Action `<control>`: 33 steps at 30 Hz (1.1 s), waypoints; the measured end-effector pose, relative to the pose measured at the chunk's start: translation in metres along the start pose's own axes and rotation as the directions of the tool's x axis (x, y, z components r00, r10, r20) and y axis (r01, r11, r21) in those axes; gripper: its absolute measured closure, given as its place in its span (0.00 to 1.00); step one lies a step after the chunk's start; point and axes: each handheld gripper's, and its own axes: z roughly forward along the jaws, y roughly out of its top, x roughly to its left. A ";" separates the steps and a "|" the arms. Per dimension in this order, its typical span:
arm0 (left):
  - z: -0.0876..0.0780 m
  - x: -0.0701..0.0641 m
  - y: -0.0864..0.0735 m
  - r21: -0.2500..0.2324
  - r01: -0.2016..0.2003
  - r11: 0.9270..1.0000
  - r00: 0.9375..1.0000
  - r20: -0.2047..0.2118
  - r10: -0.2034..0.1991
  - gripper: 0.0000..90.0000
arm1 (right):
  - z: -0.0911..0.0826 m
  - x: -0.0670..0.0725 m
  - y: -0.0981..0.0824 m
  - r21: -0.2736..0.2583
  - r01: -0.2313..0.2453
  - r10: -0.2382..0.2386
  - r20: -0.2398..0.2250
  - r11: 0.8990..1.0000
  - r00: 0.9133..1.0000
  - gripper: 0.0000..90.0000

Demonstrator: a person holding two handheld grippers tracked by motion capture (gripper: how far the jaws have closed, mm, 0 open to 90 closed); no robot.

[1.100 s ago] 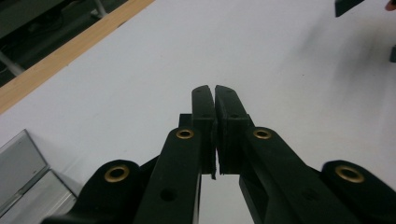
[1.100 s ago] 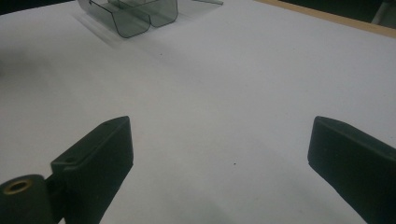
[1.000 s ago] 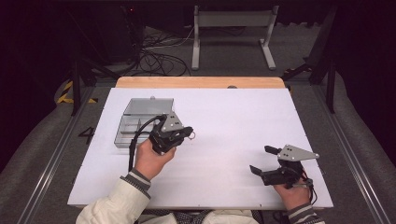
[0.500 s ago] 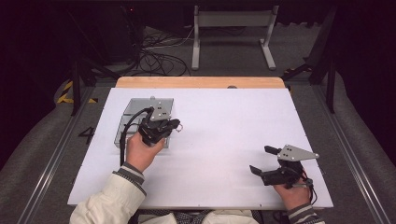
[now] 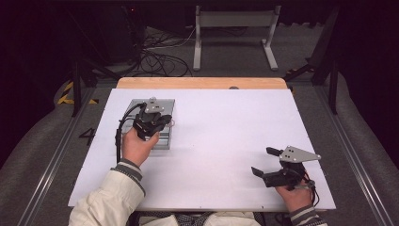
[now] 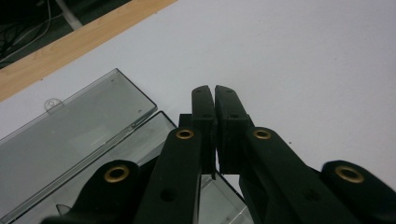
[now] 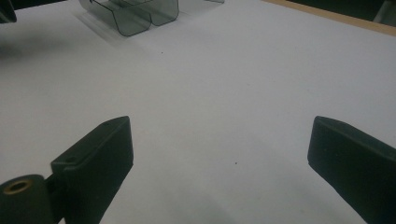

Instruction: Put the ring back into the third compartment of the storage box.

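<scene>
High view: the left gripper [image 5: 162, 121] hangs over the clear plastic case [image 5: 162, 139], which lies on the white table [image 5: 226, 141] toward its far left part, close to the wooden strip [image 5: 202, 83] at the table's far edge. The case is smoky and see-through, and its lid [image 6: 70, 135] lies opened flat beside the tray part, on the side nearer the wooden strip. A person's left hand [image 5: 136, 146] grips the tool from the near side of the case, and a black cable [image 5: 118, 136] loops down by the case's left edge.

Left gripper view: the 2 black jaws are pressed together with just a hairline seam between them, and nothing is seen held between them. Their tips sit above the case's right rim, with bare table beyond it.

Well apart from the case, toward the near right corner of the table, the right gripper [image 5: 263, 162] rests low in the right hand [image 5: 294, 195], a grey plate [image 5: 299, 154] on top. Right gripper view: its 2 jaws stand wide apart with only white table between them, and the case shows far off at the upper left [image 7: 135, 16], its rounded end walls facing this way.
</scene>
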 end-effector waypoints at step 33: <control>0.031 0.028 -0.010 0.133 0.078 0.988 0.993 -0.101 -0.065 0.98 | 0.000 0.000 0.000 0.003 -0.001 0.001 -0.004 1.000 1.000 0.08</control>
